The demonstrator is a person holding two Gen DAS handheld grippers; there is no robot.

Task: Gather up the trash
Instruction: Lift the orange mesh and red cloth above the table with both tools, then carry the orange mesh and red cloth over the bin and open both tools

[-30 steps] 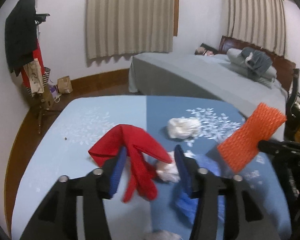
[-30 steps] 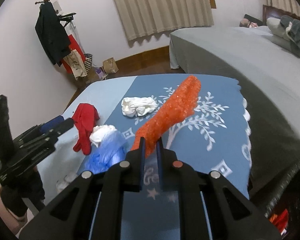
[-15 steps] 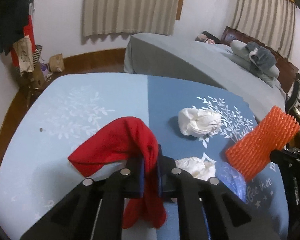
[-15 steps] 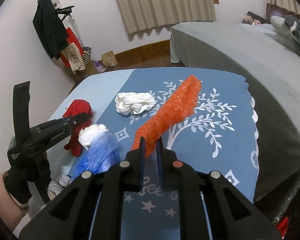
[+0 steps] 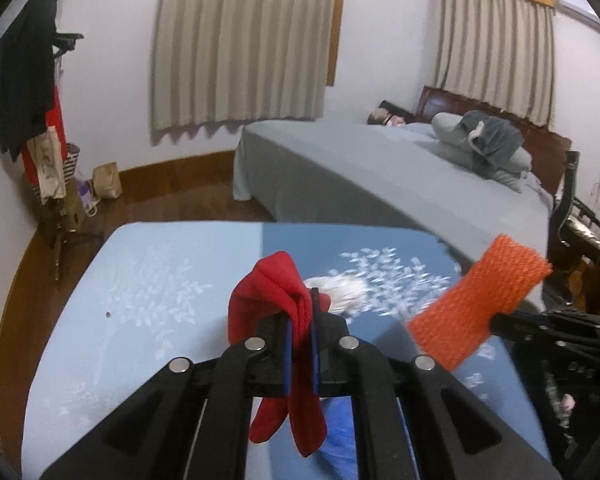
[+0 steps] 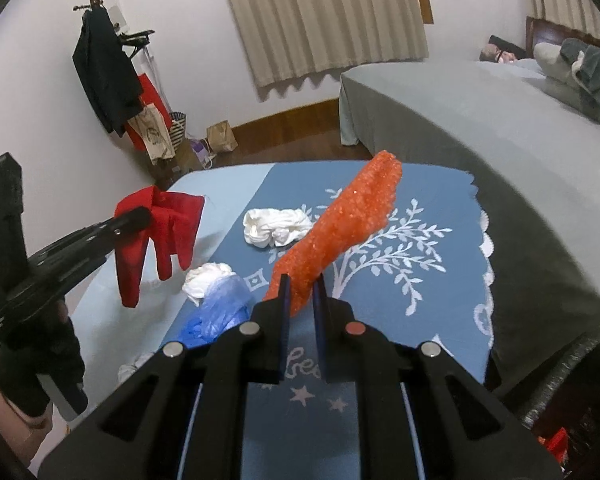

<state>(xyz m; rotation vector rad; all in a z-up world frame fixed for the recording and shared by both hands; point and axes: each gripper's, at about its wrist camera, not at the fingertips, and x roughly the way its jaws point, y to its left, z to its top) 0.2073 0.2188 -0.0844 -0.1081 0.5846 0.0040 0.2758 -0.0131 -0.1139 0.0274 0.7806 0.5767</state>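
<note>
the right gripper (image 6: 300, 294) clamps an orange foam net (image 6: 340, 232) above the blue tablecloth (image 6: 420, 300). the left gripper (image 6: 140, 216) pinches a red cloth (image 6: 164, 236) over the left edge, near white tissue (image 6: 278, 227) and a blue bag (image 6: 220, 308).

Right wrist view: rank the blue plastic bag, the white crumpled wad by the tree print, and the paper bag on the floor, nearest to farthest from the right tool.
1. Blue plastic bag, just left of the right tool.
2. White crumpled wad, mid-table, ahead-left.
3. Paper bag, on the floor by the wall.
</note>
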